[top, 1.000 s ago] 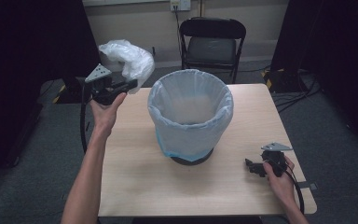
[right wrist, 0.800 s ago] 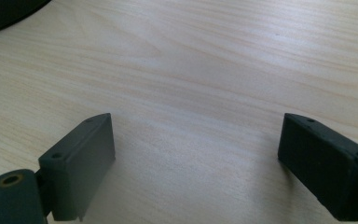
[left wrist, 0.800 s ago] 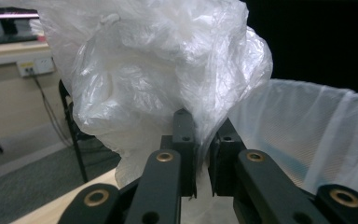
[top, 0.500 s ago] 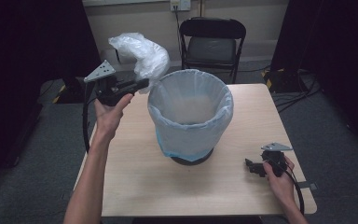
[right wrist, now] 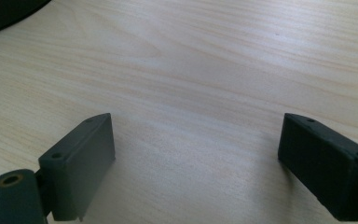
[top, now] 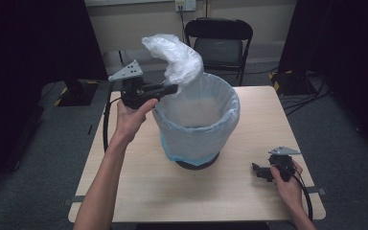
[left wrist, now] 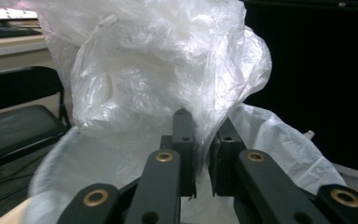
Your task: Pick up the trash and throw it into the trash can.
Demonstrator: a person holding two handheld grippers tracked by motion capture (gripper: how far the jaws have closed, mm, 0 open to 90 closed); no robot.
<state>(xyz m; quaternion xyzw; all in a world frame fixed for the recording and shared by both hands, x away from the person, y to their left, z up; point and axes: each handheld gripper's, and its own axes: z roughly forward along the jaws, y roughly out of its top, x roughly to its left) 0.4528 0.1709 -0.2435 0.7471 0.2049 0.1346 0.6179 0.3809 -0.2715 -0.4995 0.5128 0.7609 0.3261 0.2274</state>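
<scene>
Carried rightward since before, left gripper [top: 171, 89] holds crumpled bag [top: 176, 60] (pinched) over bin [top: 196, 129].

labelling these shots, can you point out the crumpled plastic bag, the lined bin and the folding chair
crumpled plastic bag [top: 179, 60], high view, on the bulging white middle of the bag.
lined bin [top: 199, 136], high view, on the front wall covered by the liner.
folding chair [top: 219, 46], high view, on the dark seat.

Each black tool [top: 172, 89] carries a grey three-cornered plate, brass-ringed screws and a black cable.
</scene>
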